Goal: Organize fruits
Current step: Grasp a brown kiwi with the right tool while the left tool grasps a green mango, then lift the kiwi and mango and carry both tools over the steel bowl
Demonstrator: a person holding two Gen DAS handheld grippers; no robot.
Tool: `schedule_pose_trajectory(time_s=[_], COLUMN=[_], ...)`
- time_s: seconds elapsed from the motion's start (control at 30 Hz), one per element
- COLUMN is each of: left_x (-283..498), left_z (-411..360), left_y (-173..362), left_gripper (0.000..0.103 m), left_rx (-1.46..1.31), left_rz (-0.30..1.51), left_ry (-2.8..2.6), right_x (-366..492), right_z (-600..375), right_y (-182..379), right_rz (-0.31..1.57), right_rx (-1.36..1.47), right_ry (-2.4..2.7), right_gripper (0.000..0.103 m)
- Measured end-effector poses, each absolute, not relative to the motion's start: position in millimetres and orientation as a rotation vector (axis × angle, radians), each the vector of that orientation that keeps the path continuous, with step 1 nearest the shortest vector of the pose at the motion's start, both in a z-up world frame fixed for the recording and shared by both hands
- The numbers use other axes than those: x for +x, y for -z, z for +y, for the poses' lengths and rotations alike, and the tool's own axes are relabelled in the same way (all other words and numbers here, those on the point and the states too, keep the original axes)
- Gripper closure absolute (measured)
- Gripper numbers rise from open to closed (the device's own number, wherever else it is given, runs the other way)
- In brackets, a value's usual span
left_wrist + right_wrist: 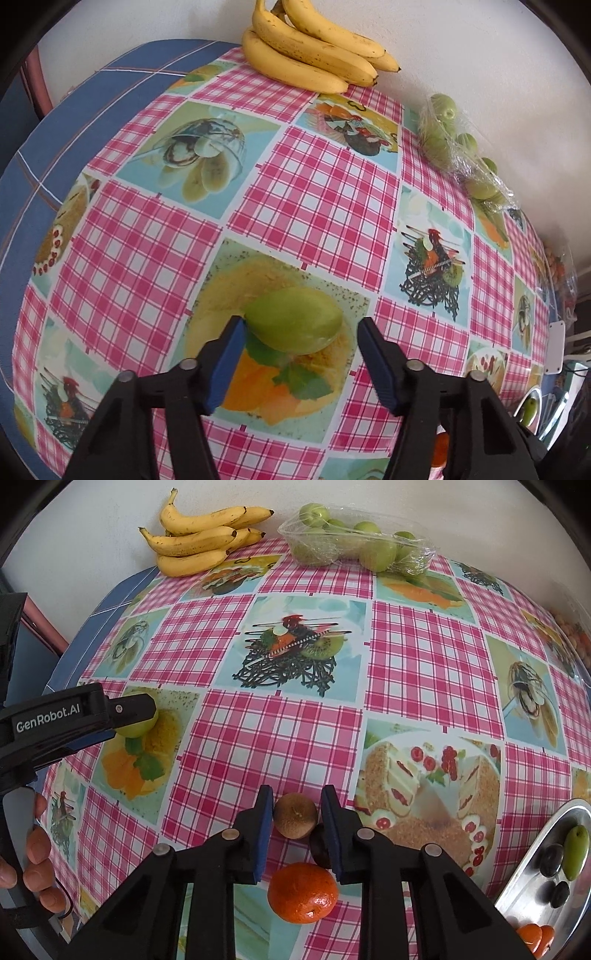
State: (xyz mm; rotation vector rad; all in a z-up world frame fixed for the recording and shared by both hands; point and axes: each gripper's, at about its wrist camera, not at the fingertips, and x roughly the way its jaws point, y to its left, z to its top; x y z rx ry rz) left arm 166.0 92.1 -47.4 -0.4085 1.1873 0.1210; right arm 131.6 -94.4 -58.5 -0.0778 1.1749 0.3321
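Left wrist view is showing the left gripper (299, 328) with its blue-padded jaws spread wide around a smooth green oval fruit (293, 321); the left pad is touching or nearly touching the fruit's side, while the right pad is standing apart from it, so nothing is being pinched. The green fruit is resting on the pink checked plastic tablecloth with printed dessert pictures (317, 177), on a yellow picture panel. Farther out, a bunch of ripe yellow bananas (314, 44) is lying at the far edge against the white wall, and a clear plastic-wrapped tray of small green round fruits (454, 144) is sitting to its right. In the right wrist view, the right gripper (297, 818) is holding its jaws apart on either side of a fuzzy brown kiwi (295, 814), the left pad close against it and the right pad just beside it; whether either pad is pressing it I cannot tell. A dark brown round fruit (319, 843) is lying partly hidden behind the right finger, and a bright orange mandarin (303, 891) is sitting near, between the gripper arms. At the right edge, a shiny oval metal tray (532, 864) is holding a green oval fruit, two dark round fruits and orange pieces.
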Motion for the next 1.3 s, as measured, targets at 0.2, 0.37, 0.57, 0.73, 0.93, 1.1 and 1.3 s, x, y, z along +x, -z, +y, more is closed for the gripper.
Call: schedule_pose_trajectory(time_s=[0.2,0.37,0.57,0.73,0.93,1.1,1.3], left_x=[167,168,170,171,166,161,156], left_z=[93,96,97,95,95,94,90], left_y=[48,52,51,50,42,32,28], left_gripper=[0.042,0.042,0.045,0.046,0.046,0.046,0.046], left_rx=[-0.411,-0.423,-0.426,-0.42,-0.422,-0.422,-0.424], left_rz=[1.176,1.18,1.165,1.164,1.153,1.144,1.159], left_ry=[-0.135,-0.144,-0.141,-0.14,-0.139,-0.147,-0.147], right_x=[132,132,132,132,132,128,122], right_z=[-94,-93,-93,-93,-96,-100,-107], right_y=[59,59,59,59,54,40,36], right_rz=[1.176,1.178,1.179,1.179,1.165,1.137,1.144], right_rx=[-0.081,-0.078,-0.078,-0.079,-0.054,-0.033,-0.014], right_ry=[-0.333,-0.334,-0.334,-0.335,-0.345,-0.344,-0.331], right_gripper=[0.078,0.078,0.078,0.078,0.078,0.078,0.078])
